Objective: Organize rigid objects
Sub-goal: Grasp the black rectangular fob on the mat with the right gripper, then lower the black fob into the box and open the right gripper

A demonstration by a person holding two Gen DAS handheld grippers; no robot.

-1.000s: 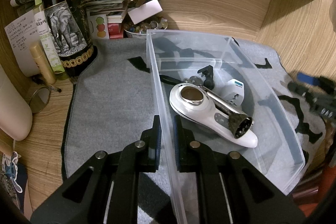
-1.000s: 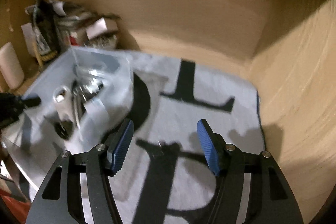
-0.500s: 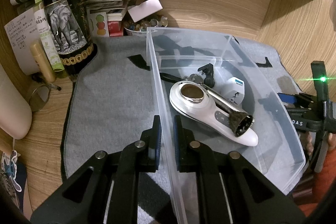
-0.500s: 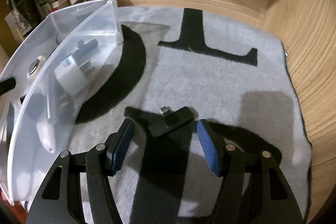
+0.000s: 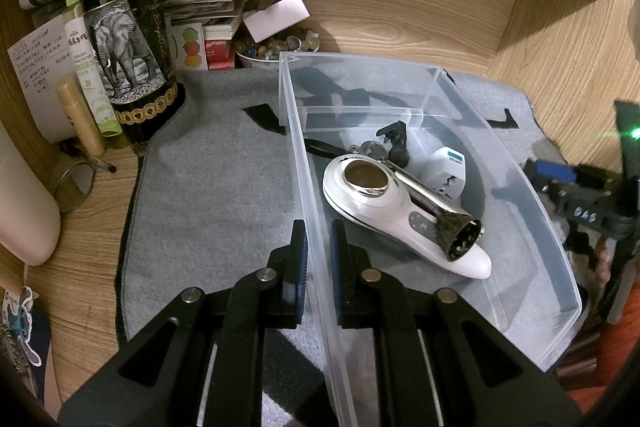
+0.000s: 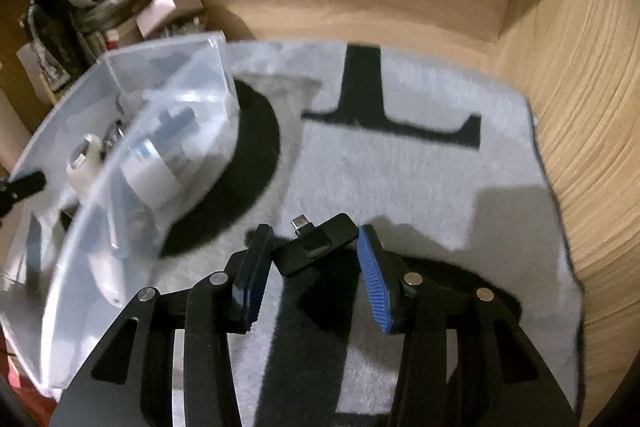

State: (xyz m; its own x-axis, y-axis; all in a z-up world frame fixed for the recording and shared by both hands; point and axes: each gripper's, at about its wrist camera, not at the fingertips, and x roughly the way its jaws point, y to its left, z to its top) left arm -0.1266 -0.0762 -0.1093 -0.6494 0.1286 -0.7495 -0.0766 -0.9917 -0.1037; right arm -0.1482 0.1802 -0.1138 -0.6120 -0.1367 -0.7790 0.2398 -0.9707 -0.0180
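Your right tongs [image 6: 310, 261] stand spread around a small black adapter [image 6: 316, 247] lying flat on the grey mat [image 6: 420, 179], just beside the clear plastic bin [image 5: 460, 115]; whether the pads already touch its ends cannot be told, and it does not appear lifted. The adapter looks light, hard-shelled and smooth — it should not deform, but it could pivot or squirt out if pinched near a corner. Take it across the broad middle of the body, clear of the metal plug tip [image 6: 299, 224], which is the one part likely to bend. Your left tongs [image 5: 318, 247] are pressed together on the near wall of the bin, steadying it; that wall looks thin and somewhat flexible. Inside the bin lie a white handheld device [image 5: 384, 211], a white plug adapter [image 5: 450, 171] and a metal tool [image 5: 436, 207] — hard items, so lower the adapter in rather than drop it
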